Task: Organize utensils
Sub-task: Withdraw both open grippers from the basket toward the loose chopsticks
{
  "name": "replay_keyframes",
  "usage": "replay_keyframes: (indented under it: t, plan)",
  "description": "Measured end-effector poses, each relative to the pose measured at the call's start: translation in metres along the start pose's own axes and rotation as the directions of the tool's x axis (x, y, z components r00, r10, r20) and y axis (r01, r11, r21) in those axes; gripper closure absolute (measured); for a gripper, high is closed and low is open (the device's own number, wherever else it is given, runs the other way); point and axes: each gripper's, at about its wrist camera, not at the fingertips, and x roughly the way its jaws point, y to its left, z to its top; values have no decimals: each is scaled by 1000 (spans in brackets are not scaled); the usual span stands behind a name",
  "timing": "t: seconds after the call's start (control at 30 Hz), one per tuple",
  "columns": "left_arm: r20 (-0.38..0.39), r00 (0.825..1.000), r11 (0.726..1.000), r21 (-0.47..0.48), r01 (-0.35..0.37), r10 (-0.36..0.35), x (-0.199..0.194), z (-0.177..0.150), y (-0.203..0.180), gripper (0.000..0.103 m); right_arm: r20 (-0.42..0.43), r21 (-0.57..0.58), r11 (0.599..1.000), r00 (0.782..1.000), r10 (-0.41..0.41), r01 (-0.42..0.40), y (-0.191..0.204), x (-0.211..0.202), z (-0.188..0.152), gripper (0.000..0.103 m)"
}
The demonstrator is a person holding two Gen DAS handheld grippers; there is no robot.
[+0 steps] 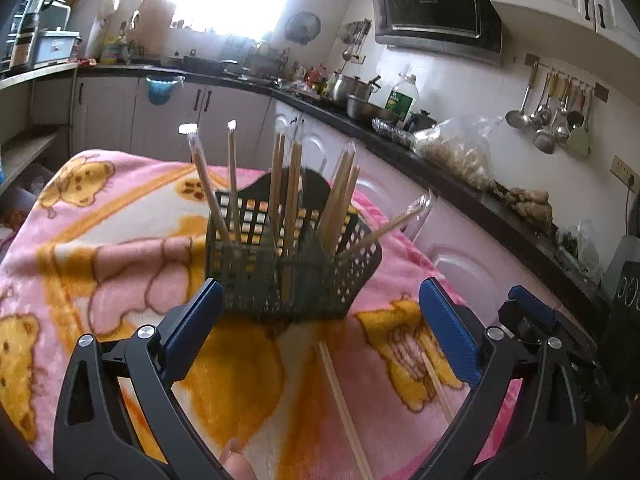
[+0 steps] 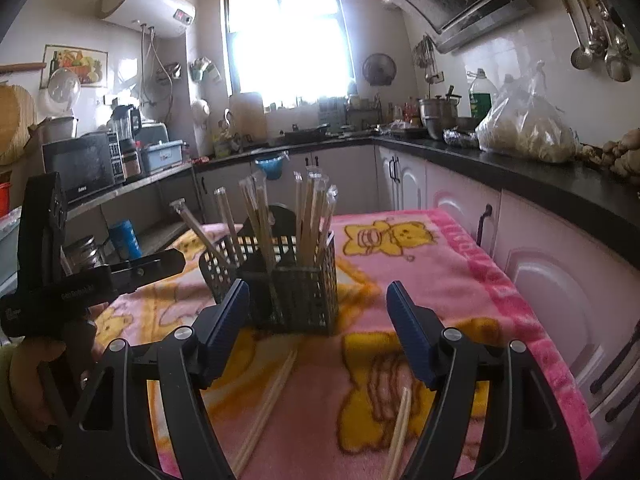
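A black perforated utensil basket [image 1: 292, 276] [image 2: 298, 296] stands on a pink bear-print blanket [image 1: 120, 220] [image 2: 440, 264]. Several wrapped wooden chopsticks [image 1: 290, 184] [image 2: 310, 212] stand in it, some leaning outward. My left gripper [image 1: 322, 300] is open just short of the basket, with nothing between its blue pads. My right gripper [image 2: 318, 300] is open too, facing the basket from another side. Loose chopsticks lie on the blanket below each gripper: one pair [image 1: 344, 408] [image 2: 268, 404] and another [image 1: 438, 384] [image 2: 400, 428].
A black counter [image 2: 520, 168] runs along the right, with pots [image 2: 438, 120], an oil bottle [image 1: 402, 100] and a bulky plastic bag [image 2: 524, 128]. Ladles [image 1: 552, 116] hang on the wall. White cabinet doors [image 2: 540, 264] stand close to the table's right edge. A microwave [image 2: 80, 164] sits left.
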Motion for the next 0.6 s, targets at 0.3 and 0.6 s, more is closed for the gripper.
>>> replay_keyframes:
  t: [0.3,0.6]
  plan:
    - [-82,997,1000,19,2,-1,7,-24,-10,13,-65,6,1000,998,-19,19,-15,-8,-18,34]
    - [-152,988,999,35,10,-4,22,-47,-21,13,-132,-2,1000,991,-19,19,-30,-10,-35,34]
